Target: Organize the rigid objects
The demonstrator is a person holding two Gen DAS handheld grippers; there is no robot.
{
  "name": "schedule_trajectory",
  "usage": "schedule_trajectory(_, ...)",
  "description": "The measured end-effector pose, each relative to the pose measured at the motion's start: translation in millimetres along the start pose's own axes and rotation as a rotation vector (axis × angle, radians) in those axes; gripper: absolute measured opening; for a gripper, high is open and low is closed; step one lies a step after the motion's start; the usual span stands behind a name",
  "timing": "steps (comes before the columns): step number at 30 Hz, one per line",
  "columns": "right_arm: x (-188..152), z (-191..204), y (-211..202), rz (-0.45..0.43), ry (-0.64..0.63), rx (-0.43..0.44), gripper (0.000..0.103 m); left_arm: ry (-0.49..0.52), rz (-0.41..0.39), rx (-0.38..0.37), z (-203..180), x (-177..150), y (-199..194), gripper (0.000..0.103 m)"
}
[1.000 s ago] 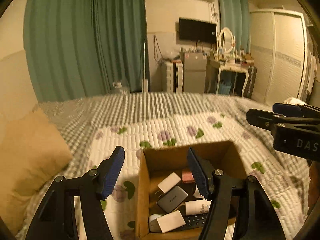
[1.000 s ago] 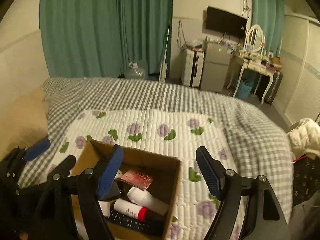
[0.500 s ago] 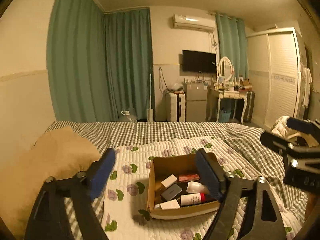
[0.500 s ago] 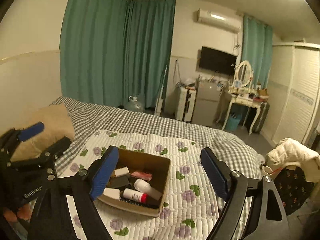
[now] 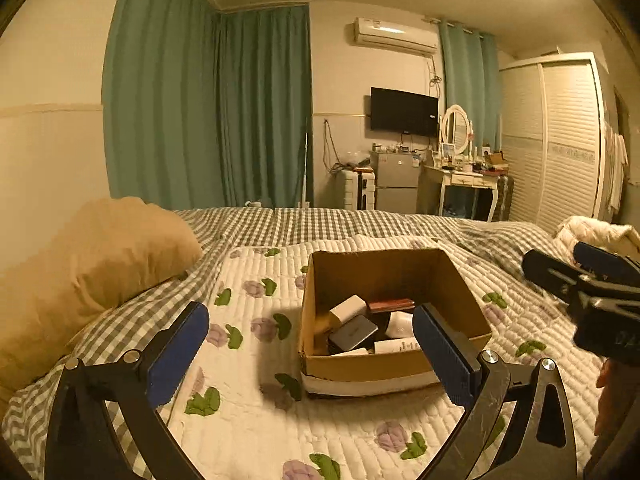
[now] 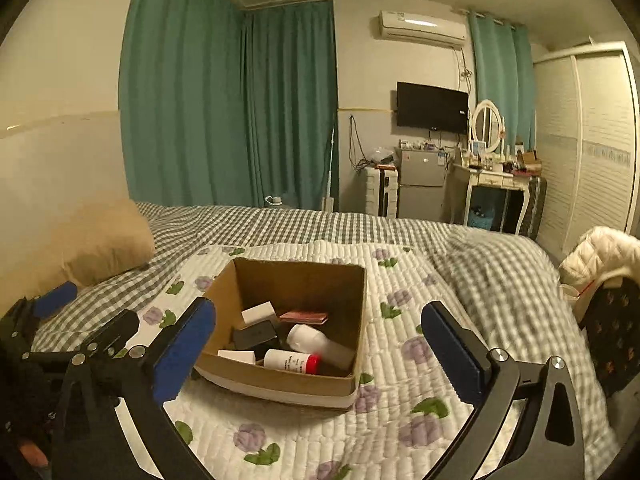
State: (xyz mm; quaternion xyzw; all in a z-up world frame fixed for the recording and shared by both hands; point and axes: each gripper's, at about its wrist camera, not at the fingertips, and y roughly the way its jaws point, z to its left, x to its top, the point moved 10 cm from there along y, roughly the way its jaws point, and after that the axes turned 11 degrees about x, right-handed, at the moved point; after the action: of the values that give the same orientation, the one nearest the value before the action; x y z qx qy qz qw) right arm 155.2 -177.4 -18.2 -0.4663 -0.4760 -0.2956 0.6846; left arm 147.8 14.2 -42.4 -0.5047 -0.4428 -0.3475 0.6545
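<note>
1. The left hand-held gripper (image 5: 310, 354) is released, its blue pads spread wide and holding nothing.
2. The right hand-held gripper (image 6: 318, 350) is likewise released and empty-jawed.
3. A cardboard box (image 5: 384, 368) sits on the floral quilt (image 5: 248, 420) of the bed, just ahead of both grippers; seen from the left one, it lies toward the right pad.
4. Inside the box lie a white block (image 6: 258, 313), a dark grey flat device (image 6: 255, 334), a reddish flat case (image 6: 305, 316), a white bottle (image 6: 320, 345) and a red-capped tube (image 6: 292, 361), close together.
5. A tan pillow (image 5: 88, 272) rests on the bed to the far left of the left gripper, well apart from the box.
</note>
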Motion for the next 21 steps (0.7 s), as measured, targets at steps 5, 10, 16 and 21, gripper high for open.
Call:
schedule_trajectory(5, -13, 0, 12, 0.022, -0.005, -0.012, 0.103, -0.016, 0.014, -0.005, 4, -5, 1, 0.103)
schedule_trajectory(10, -16, -4, 14, 0.037, -0.015, -0.036, 0.103, -0.013, 0.027, 0.001, 7, -9, 3, 0.103)
schedule_trajectory(16, -20, -9, 16, 0.051, -0.005, -0.044, 0.103, -0.011, 0.031, -0.003, 6, -9, 2, 0.103)
schedule_trajectory(21, -23, -9, 16, 0.059, -0.003, -0.047, 0.103, -0.032, 0.047, -0.013, 8, -11, 4, 0.103)
